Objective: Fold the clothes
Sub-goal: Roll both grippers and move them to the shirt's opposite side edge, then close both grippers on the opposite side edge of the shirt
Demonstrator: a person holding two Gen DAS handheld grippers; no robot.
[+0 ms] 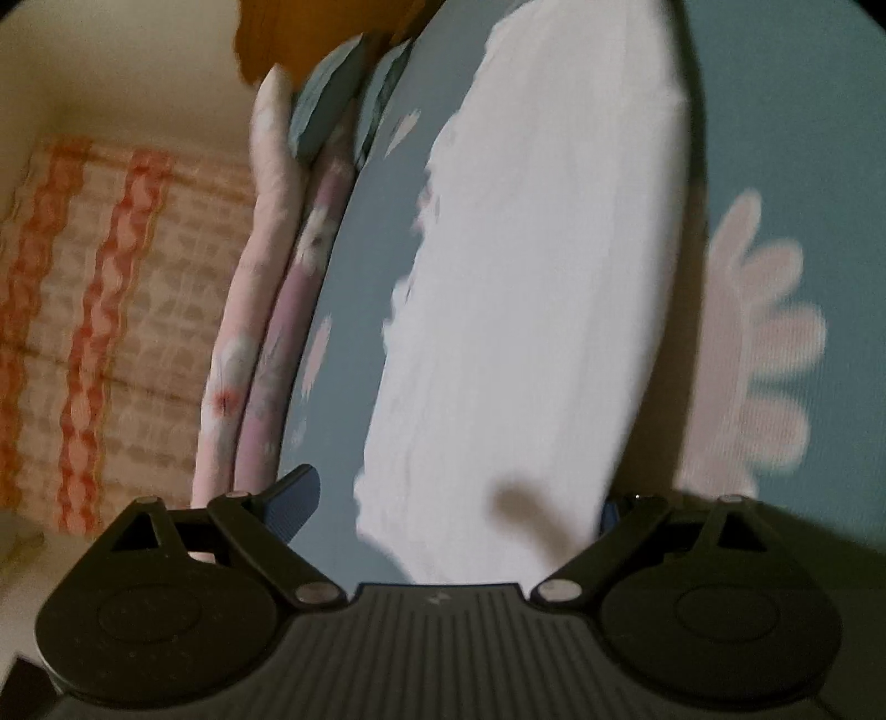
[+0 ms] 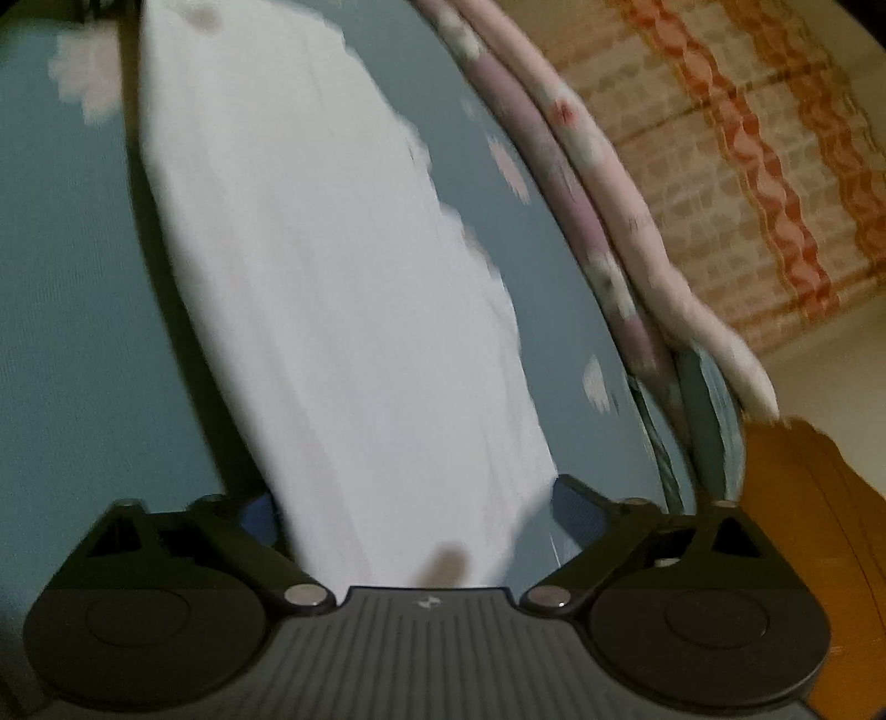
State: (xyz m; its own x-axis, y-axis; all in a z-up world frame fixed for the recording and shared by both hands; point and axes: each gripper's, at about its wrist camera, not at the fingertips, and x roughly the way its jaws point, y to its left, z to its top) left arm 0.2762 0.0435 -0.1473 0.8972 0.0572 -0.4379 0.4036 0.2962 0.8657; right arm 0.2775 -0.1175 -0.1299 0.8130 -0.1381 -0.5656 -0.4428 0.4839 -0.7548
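Two claws show, one to each view, and both stand with their jaws wide apart and the pads pressing on nothing.

From the left wrist, the left claw [image 1: 451, 498] points down at a white garment [image 1: 531, 288] spread flat on a blue bedsheet [image 1: 360, 310] printed with pale pink flowers. The cloth starts right between the jaws and runs straight ahead of the claw; its near edge lies between the two blue pads without being pinched. Off to the claw's left lie rolled pink floral bedding [image 1: 243, 343] along the bed's edge and, beyond that, an orange-and-cream patterned cloth [image 1: 94, 310]. Far ahead sits a brown wooden headboard [image 1: 310, 39], blurred.

From the right wrist, the right claw [image 2: 412, 509] is likewise spread over the white garment [image 2: 310, 266], whose near corner lies between the pads, nearer the left one. The blue bedsheet [image 2: 61, 310] shows on both sides of the cloth. To the claw's right run the pink floral bedding [image 2: 609, 183], the orange-and-cream patterned cloth [image 2: 736, 166] and the brown wooden headboard [image 2: 803, 498]. Blur softens the garment's edges in both views.
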